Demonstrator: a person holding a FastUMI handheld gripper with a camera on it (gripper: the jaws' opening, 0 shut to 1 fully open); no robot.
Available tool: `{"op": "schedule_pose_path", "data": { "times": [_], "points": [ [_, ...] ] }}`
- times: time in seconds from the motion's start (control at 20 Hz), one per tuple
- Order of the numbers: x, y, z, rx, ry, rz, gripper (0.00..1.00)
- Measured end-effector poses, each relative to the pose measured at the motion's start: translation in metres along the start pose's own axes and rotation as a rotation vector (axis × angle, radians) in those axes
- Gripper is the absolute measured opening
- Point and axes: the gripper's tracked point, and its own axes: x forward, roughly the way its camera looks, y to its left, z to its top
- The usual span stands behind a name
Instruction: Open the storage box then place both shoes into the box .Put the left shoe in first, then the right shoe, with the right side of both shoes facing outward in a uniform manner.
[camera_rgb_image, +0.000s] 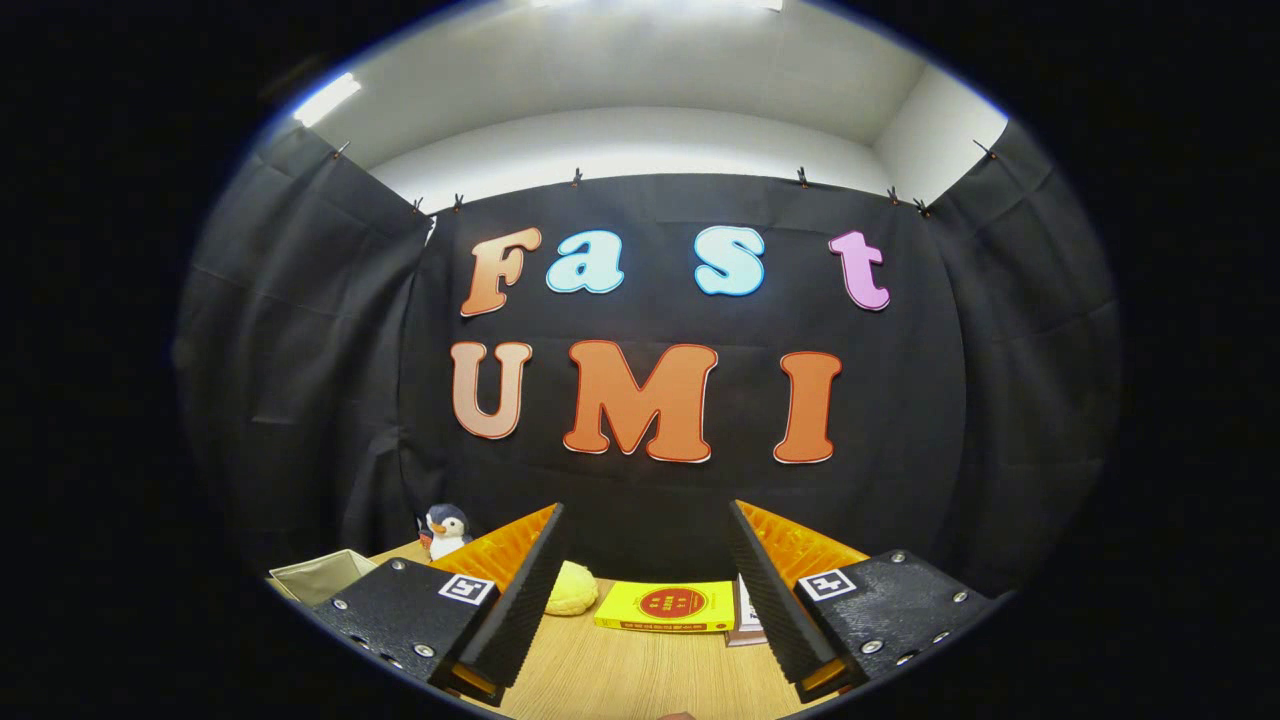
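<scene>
In the gripper view the gripper (645, 590) sits low in the frame, its jaws wide apart and holding nothing, above a wooden table (640, 670). Beyond the fingers lie a yellow book (668, 606) at lower centre and a pale yellow bun-like thing (570, 590) just left of it. A toy penguin (446, 528) stands at lower left, with a beige fabric bin (322, 575) below and left of it; whether that is the storage box I cannot tell. Shoes would likely be light, soft-walled; the heel collar seems the firmest hold.
</scene>
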Motion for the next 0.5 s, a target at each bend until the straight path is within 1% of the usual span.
{"op": "schedule_pose_path", "data": {
  "times": [0.5],
  "points": [
    [0.0009, -0.0043, -0.0068, 0.000, 0.029, -0.031, 0.95]
  ]
}}
